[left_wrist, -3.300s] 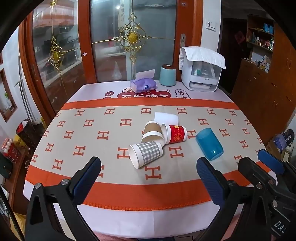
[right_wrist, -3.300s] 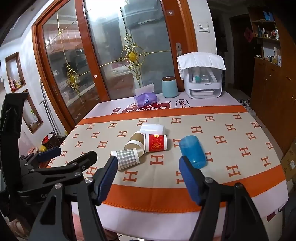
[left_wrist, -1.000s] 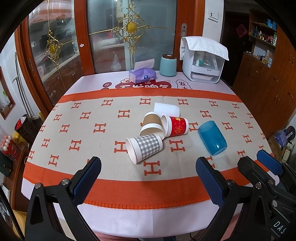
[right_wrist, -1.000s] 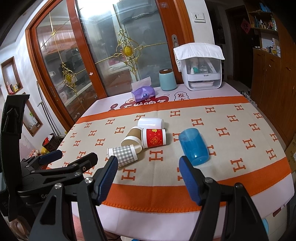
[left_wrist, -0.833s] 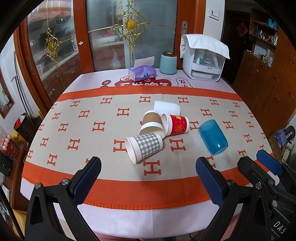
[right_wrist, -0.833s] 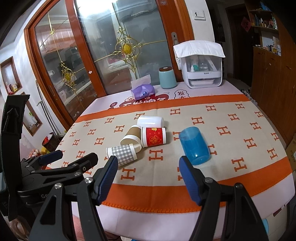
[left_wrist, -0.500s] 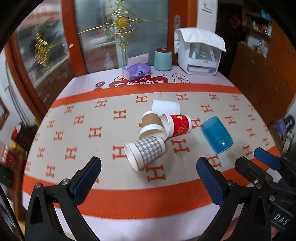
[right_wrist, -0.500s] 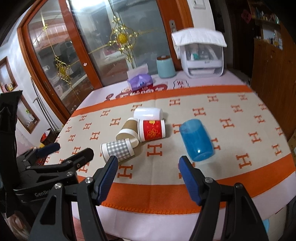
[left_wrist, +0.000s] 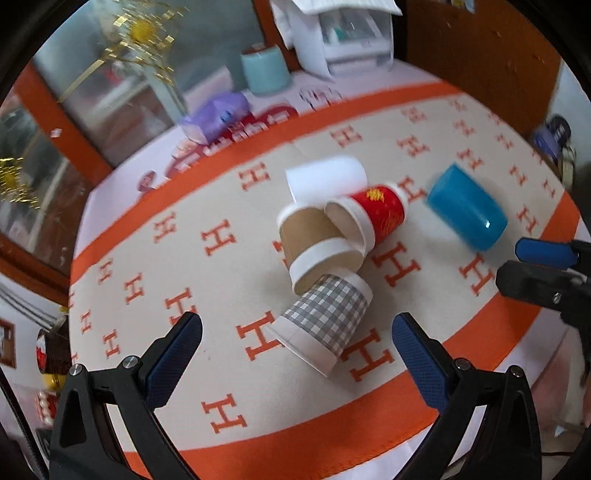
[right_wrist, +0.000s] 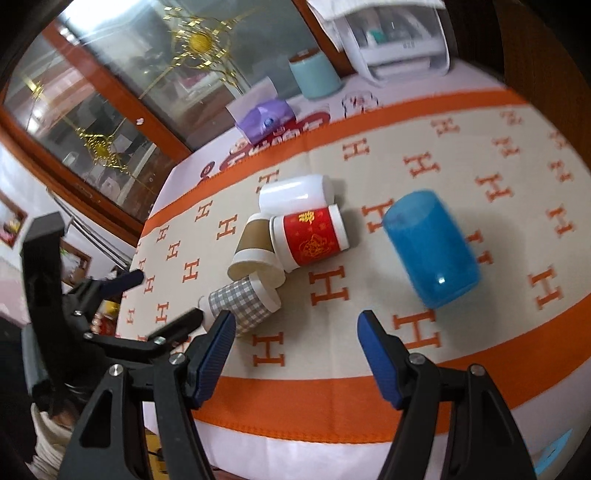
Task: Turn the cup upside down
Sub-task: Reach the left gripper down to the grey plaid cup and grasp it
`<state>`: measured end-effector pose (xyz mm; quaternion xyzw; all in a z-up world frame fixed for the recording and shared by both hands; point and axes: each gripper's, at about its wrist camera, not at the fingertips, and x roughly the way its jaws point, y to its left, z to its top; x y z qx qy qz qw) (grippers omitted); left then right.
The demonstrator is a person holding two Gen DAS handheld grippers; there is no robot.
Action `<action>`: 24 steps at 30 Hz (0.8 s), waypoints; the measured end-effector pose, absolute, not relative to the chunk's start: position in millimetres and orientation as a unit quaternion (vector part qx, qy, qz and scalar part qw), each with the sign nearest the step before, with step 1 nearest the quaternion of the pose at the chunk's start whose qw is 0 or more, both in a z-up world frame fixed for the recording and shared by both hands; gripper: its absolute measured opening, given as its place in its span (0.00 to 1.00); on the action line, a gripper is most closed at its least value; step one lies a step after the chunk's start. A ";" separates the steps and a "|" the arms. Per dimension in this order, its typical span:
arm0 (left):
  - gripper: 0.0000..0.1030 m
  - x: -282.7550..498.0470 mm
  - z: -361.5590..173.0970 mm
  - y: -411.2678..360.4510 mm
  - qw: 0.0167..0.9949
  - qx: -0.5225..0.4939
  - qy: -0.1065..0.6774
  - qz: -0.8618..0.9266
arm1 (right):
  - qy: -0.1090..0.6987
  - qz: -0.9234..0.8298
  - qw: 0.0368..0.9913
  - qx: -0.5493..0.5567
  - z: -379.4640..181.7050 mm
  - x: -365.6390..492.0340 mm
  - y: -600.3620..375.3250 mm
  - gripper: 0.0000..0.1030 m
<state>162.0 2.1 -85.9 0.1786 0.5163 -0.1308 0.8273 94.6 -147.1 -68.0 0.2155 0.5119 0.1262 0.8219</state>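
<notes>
Several cups lie on their sides on the patterned tablecloth. A grey checked paper cup (left_wrist: 325, 321) (right_wrist: 243, 301) lies nearest, touching a brown paper cup (left_wrist: 314, 245) (right_wrist: 255, 251). A red paper cup (left_wrist: 373, 216) (right_wrist: 312, 236) and a white cup (left_wrist: 327, 181) (right_wrist: 293, 194) lie behind. A blue plastic cup (left_wrist: 467, 206) (right_wrist: 430, 247) lies apart to the right. My left gripper (left_wrist: 295, 350) is open and empty, just in front of the checked cup. My right gripper (right_wrist: 295, 343) is open and empty, short of the cups.
At the table's far edge stand a purple tissue pack (left_wrist: 218, 118) (right_wrist: 266, 118), a teal canister (left_wrist: 264, 72) (right_wrist: 314, 75) and a white appliance (left_wrist: 347, 33) (right_wrist: 399, 40). A glass door with gold ornaments is behind. The table's near edge (right_wrist: 332, 446) is close below the grippers.
Both grippers have moved forward and down toward the cups and tilted; the cups now look much larger. The cups have not moved. Both grippers stay open.
</notes>
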 end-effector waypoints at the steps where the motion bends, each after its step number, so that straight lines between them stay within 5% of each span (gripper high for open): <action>1: 0.99 166.9 -92.8 0.7 0.821 0.183 0.523 -0.140 | 0.521 0.124 0.815 0.223 -73.9 100.0 -146.6 0.67; 21: 0.99 205.1 -175.5 -29.3 0.723 0.289 0.600 -0.186 | 0.586 0.110 0.763 0.250 -144.0 125.7 -140.7 0.67; 24: 0.93 207.4 -184.1 -33.3 0.713 0.296 0.609 -0.183 | 0.587 0.109 0.762 0.252 -146.2 125.7 -142.8 0.67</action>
